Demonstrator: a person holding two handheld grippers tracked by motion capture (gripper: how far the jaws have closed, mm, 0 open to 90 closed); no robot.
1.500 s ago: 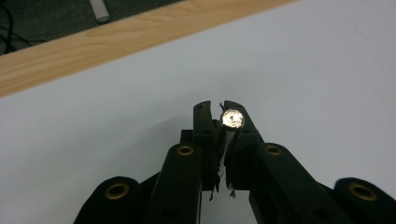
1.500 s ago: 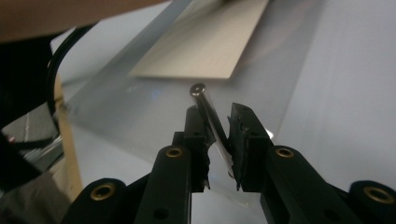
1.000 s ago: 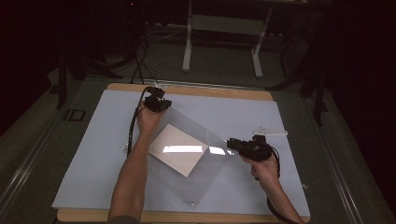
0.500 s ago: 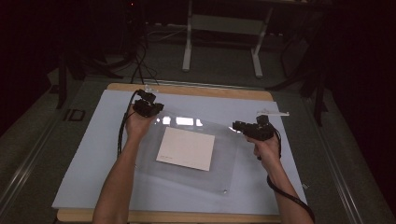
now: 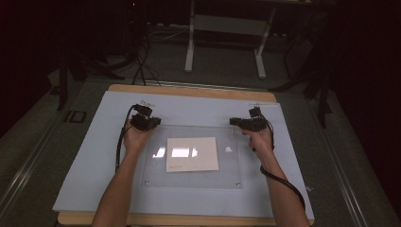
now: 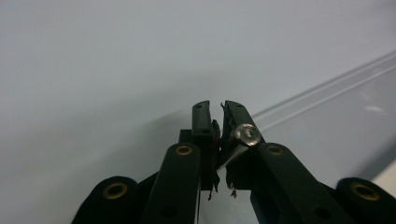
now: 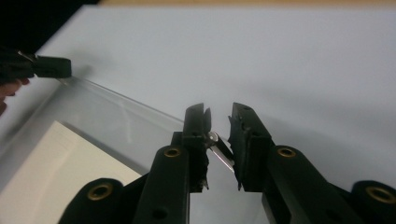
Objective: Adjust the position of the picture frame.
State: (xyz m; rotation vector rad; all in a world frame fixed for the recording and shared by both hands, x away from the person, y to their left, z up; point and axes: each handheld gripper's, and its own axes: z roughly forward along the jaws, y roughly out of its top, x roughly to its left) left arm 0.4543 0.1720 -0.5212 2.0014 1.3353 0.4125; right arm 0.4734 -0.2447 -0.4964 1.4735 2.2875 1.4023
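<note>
Though faint print marks the white card (image 5: 192, 154), nothing reads.

Both forearms entered from the bottom of the high view and ran forward, roughly parallel, bare to the elbow. The left gripper (image 5: 153, 122) sat at the far left, its tips pointing toward the right; its jaws stood almost together, pinched on a thin edge. The right gripper (image 5: 233, 121) sat at the far right, tips pointing left; its jaws had just been closing, a gap remaining on one side.
</note>
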